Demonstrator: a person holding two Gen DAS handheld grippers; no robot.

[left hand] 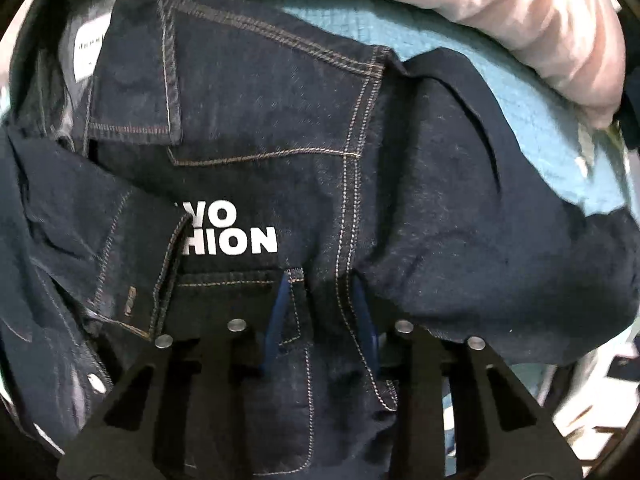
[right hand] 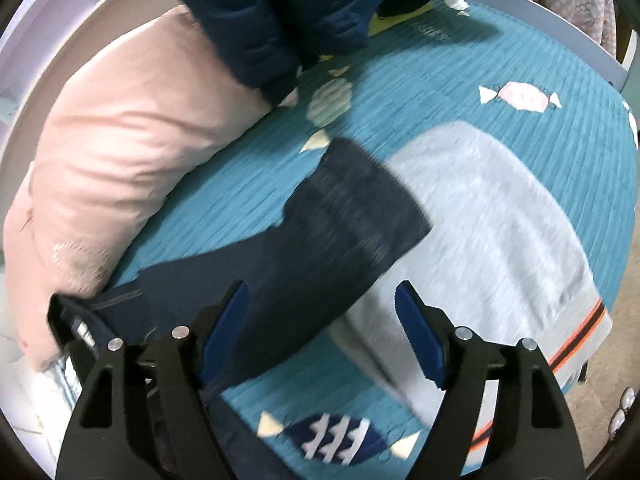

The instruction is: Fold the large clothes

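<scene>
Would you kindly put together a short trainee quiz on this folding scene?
1. True or false: the right gripper has its jaws shut on the grey garment.
2. The bedspread is: A red, B teal, C white?
3. Fill in: the white letters on the denim jacket end in "____".
Key: 1 false; 2 B; 3 HION.

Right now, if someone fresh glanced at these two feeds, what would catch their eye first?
The dark denim jacket with white lettering fills the left wrist view, directly under the left gripper. In the right wrist view, its sleeve stretches across the teal candy-print bedspread onto a grey garment, with a pink pillow at left.
</scene>
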